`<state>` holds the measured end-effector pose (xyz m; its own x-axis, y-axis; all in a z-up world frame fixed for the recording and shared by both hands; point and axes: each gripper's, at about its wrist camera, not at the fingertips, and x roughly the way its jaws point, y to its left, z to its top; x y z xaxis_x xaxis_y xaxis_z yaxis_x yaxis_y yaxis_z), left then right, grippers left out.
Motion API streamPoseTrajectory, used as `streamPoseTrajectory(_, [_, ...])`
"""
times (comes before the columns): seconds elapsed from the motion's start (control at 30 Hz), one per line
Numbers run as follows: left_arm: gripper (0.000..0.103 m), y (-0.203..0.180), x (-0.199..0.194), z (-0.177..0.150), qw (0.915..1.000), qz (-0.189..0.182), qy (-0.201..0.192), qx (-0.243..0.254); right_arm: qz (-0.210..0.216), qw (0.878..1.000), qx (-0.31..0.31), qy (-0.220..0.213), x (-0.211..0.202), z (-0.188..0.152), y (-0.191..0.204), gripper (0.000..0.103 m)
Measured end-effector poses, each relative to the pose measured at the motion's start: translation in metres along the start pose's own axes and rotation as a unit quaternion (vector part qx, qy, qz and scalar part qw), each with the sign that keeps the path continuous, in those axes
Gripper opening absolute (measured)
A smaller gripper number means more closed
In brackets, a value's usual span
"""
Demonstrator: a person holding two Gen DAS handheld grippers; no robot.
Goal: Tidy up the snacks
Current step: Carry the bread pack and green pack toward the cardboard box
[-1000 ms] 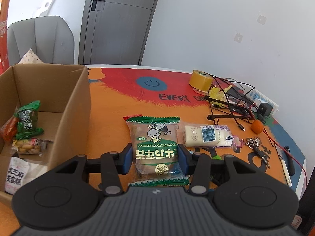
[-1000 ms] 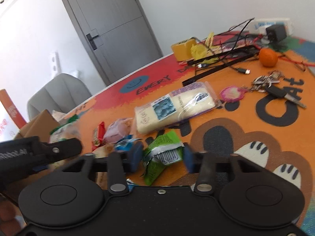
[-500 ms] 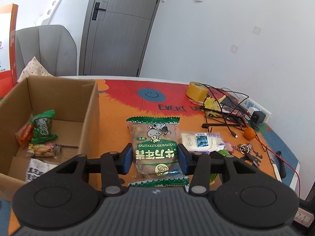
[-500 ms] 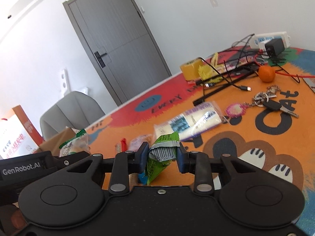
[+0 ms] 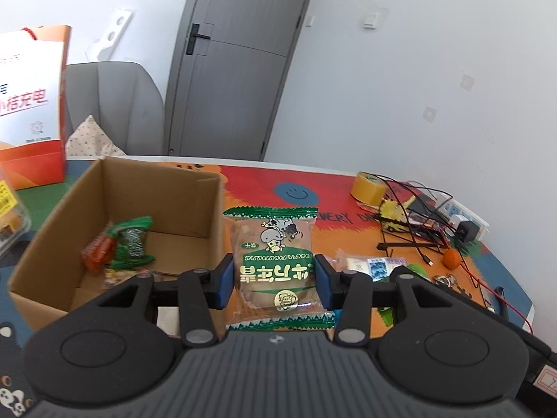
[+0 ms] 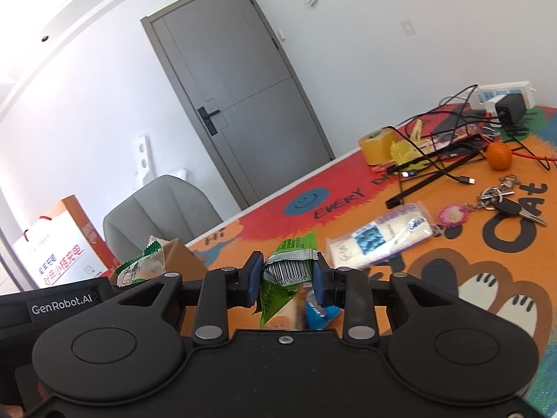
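A: Left wrist view first. The left gripper [image 5: 271, 280] is clamped on the cake packet [image 5: 273, 263], blue pads pressing its two long sides. The packet's long axis runs near to far, in line with the fingers, and it looks lifted clear of the table mat [image 5: 348, 223].

B: Where's the box?

A: The cardboard box [image 5: 118, 188] sits left of the packet, its right wall just beside it. Some snacks are already inside, including a green bag [image 5: 132, 244] and an orange one [image 5: 95, 256]. So the carry goes left and slightly far, over that wall. Left hand looks nearer to the box, I'd say.

B: Anything loose?

A: A white and blue packet [image 5: 376, 264] lies on the mat to the right, partly behind the right finger.

B: Right wrist view?

A: The right gripper [image 6: 287, 280] has just been closing and is now pinched on a small green wrapper [image 6: 283, 271], barcode facing the camera, wrapper crumpled and hanging down between the pads. A blue wrapper [image 6: 318, 311] lies on the mat below.

B: Box from there?

A: Only a corner shows at far left [image 6: 177, 252], behind the other tool, with the cake packet [image 6: 141, 270] poking up beside it. The white and blue packet [image 6: 379, 240] lies to the right, long axis running left to right, tilted. The right hand needs to travel left past the left one, so they could clash.
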<state>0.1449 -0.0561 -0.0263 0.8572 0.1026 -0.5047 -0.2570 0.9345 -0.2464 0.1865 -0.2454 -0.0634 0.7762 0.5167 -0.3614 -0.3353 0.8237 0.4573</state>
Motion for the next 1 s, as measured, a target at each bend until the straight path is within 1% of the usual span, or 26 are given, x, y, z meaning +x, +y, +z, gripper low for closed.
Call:
streamPoseTrajectory(0.2, [0.046, 0.019, -0.009, 0.006, 0.9998, 0.012, -0.012, -0.013, 0.018, 1.000, -0.011, -0.005, -0.001, 0.001, 0.020, 0.031])
streamPoseTrajectory(0.47, [0.046, 0.048, -0.012, 0.011, 0.9990, 0.024, -0.016, -0.035, 0.032, 0.999, -0.032, -0.005, 0.004, 0.001, 0.045, 0.031])
streamPoseTrajectory(0.77, [0.046, 0.082, -0.007, 0.012, 0.9975, 0.033, -0.011, -0.061, 0.042, 0.998, -0.055, 0.000, 0.015, 0.000, 0.075, 0.031])
streamPoseTrajectory(1.0, [0.046, 0.107, 0.003, 0.012, 0.9962, 0.038, 0.003, -0.079, 0.047, 0.996, -0.071, 0.001, 0.025, -0.003, 0.097, 0.031])
